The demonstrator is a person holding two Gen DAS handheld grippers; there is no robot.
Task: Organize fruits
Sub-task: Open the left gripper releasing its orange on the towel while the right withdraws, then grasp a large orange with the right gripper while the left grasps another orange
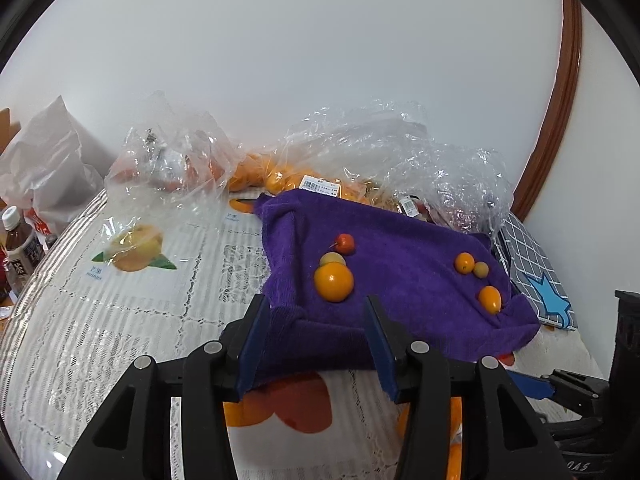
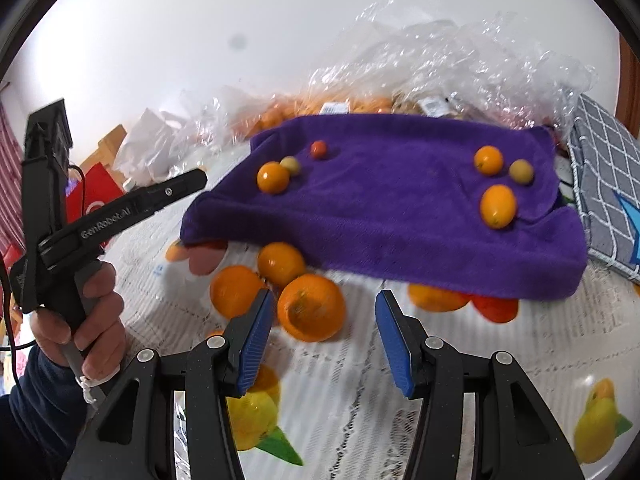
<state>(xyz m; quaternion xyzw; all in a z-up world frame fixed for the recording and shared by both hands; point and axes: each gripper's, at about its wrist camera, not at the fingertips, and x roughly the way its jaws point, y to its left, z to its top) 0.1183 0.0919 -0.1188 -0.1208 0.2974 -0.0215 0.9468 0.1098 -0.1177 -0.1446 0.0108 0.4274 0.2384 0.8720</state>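
Fruits: six small ones sit on your purple towel [image 2: 400,208]: orange [image 2: 273,177], greenish one [image 2: 291,165] touching it, red one [image 2: 319,149] near; three more at the right end.
Loose oranges: large orange [image 2: 311,307] lies on the tablecloth [image 2: 352,400], just ahead of your right gripper [image 2: 322,338].
Right fingers: spread, holding nothing.
Left gripper [image 1: 314,340]: fingers spread at the towel's near edge, empty.
Hidden: towel covers parts of more oranges beneath its front edge.
Bags [image 1: 400,148]: crinkled plastic blurs the fruit inside; count unreadable.
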